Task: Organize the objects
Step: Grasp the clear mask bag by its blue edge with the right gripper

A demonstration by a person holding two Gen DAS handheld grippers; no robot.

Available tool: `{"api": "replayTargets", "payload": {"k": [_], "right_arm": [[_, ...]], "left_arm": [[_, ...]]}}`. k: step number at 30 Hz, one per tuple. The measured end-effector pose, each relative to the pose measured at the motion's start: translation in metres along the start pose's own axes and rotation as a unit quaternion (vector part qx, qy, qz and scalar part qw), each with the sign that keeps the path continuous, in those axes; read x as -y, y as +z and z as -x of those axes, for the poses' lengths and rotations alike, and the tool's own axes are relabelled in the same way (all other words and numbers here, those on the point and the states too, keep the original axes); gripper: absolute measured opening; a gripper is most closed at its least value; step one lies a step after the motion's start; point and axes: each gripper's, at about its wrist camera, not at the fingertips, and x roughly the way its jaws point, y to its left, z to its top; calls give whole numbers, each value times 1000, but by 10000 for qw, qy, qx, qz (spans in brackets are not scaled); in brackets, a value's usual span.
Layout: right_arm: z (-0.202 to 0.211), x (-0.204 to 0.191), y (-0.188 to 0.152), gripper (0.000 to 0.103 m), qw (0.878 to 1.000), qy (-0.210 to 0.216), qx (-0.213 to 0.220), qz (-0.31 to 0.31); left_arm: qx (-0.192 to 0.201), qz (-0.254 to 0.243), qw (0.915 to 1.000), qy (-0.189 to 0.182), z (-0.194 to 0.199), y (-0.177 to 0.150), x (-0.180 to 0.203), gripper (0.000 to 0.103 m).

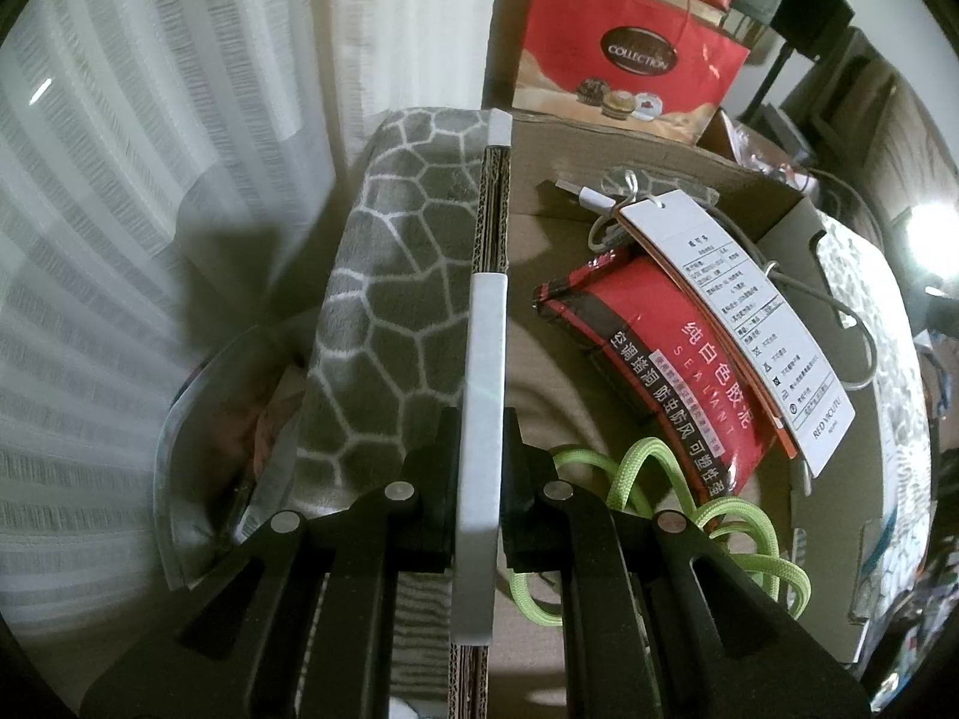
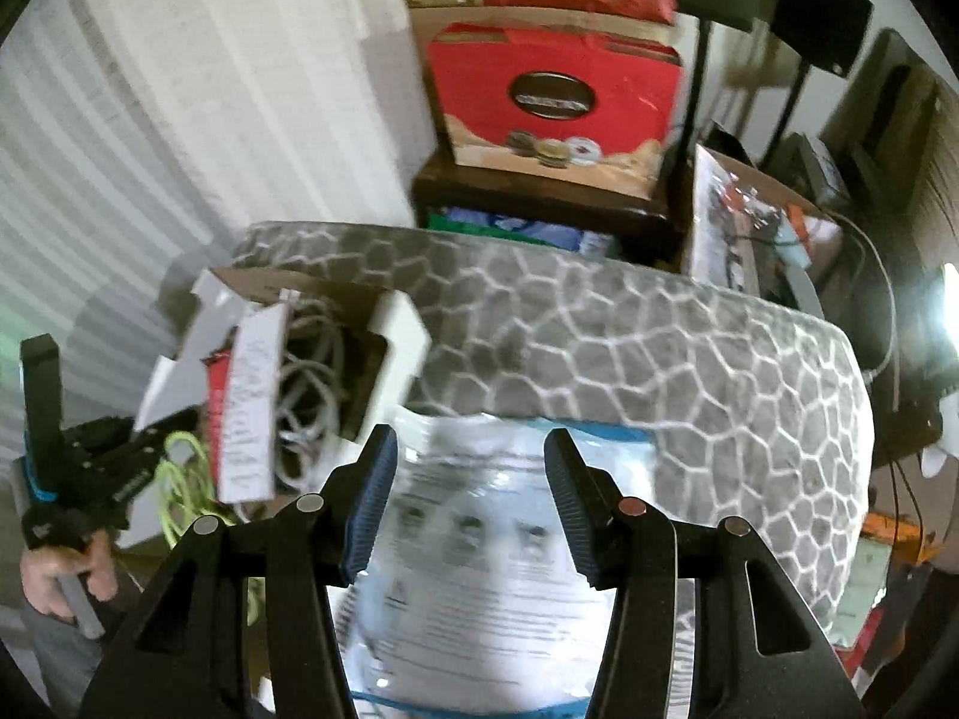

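Left gripper (image 1: 479, 479): jaws clamped on the white-edged wall (image 1: 482, 359) of the cardboard box (image 1: 803, 221), holding it steady. A hand (image 2: 54, 575) grips that tool at the left edge of the right wrist view.

Right gripper (image 2: 470, 497): jaws apart, nothing between the pads; poised over a clear plastic packet with a printed sheet (image 2: 497, 545), which lies on the cushion just beside the box.

Box contents, near to far: lime-green cord (image 1: 707, 515); red sealant pouch (image 1: 677, 377); white hang tag (image 1: 737, 323); coiled white USB cable (image 1: 593, 204).

Step in hand, as judged: box braced while loose items are gathered into it. The packet looks like the next candidate; taking it would call for lowering the open jaws onto its flat, slippery film and pinching an edge.

Surface: grey cushion with white cell pattern (image 2: 689, 359), soft, under box and packet alike.

Room, far: red chocolate gift bag (image 1: 629, 54) on stacked cartons, pale striped curtain (image 1: 150, 120), a dark stand (image 2: 701, 60), cluttered boxes to the right.
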Motion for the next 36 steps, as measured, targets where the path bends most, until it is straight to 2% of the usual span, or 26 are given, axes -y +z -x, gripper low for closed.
{"api": "replayTargets", "payload": {"k": [16,22,29,36], "right_arm": [[-3,74,-64,52,9987,7,-218,-467],[-9,86,-91,52,9977,172,-371,-544],[-15,87,-106,52,9963,400,-482,-591],[-22,83,-116,41,9926,819,-623,-645]], "left_arm": [[-4,-22,10000,21,-1,-1,-1,10],[-3,-31,10000,35,-1,-2,-1,10],[-4,-31,10000,37,-1,-2,-1,10],[-4,-29,10000,37,-1,-2,-1,10]]}}
